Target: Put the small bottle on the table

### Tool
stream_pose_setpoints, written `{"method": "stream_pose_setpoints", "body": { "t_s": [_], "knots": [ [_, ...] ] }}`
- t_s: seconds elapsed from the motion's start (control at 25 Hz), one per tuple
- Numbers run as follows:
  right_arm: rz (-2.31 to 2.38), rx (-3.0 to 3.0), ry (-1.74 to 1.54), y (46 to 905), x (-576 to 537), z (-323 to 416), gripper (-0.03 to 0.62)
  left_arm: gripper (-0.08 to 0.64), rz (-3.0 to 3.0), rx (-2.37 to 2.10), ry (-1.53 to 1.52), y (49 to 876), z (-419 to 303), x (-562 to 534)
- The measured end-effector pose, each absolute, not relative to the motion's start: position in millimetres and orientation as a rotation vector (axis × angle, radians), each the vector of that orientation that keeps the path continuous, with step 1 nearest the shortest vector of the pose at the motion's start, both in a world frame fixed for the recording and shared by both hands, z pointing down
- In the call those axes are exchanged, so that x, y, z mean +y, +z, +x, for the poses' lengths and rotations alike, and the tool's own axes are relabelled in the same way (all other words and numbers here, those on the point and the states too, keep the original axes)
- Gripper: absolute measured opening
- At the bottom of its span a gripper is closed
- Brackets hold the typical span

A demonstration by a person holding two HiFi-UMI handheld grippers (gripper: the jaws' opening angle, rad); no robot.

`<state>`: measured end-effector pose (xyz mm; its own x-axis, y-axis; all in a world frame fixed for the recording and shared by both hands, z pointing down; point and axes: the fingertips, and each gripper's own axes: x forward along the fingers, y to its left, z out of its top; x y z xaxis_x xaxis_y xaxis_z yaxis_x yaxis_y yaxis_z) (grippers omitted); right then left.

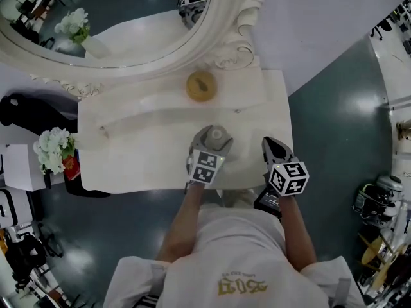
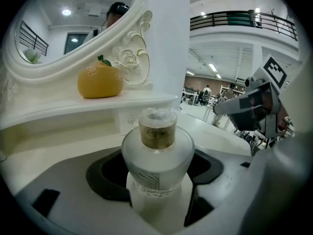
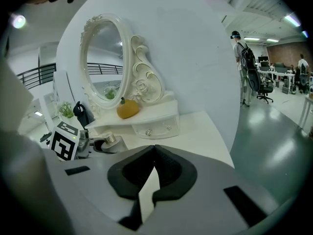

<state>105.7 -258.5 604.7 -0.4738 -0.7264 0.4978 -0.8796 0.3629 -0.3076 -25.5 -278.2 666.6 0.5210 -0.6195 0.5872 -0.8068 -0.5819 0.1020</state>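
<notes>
Head view shows a white carved dressing table (image 1: pixel 128 165) below an oval white-framed mirror (image 1: pixel 221 18). The left gripper (image 1: pixel 207 151) clamps the small frosted glass bottle with a gold cap (image 2: pixel 157 151), upright and low over the table's front. The right gripper (image 1: pixel 275 147), just beside it, has its jaws closed on nothing. A round orange fruit-shaped ornament (image 1: pixel 201 85) sits on the shelf.
</notes>
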Motion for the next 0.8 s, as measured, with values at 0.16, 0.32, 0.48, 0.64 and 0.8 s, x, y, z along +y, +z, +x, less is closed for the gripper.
{"method": "stream_pose_setpoints", "body": {
  "t_s": [0.16,0.32,0.48,0.64,0.8],
  "knots": [
    [1.410,-2.352,0.802,609,-260,103,0.012,0.347,2.432,-1.185,0.768,673,-24,-277],
    [1.396,-2.360,0.802,610,-262,100,0.012,0.346,2.448,-1.185,0.833,673,-22,-274],
    [1.395,-2.371,0.787,605,-261,100,0.012,0.356,2.418,-1.180,0.803,676,-23,-274],
    [1.417,-2.379,0.773,597,-258,107,0.012,0.382,2.389,-1.151,0.716,669,-22,-273],
    [1.440,-2.391,0.757,589,-253,111,0.012,0.396,2.369,-1.150,0.702,667,-27,-269]
  ]
}}
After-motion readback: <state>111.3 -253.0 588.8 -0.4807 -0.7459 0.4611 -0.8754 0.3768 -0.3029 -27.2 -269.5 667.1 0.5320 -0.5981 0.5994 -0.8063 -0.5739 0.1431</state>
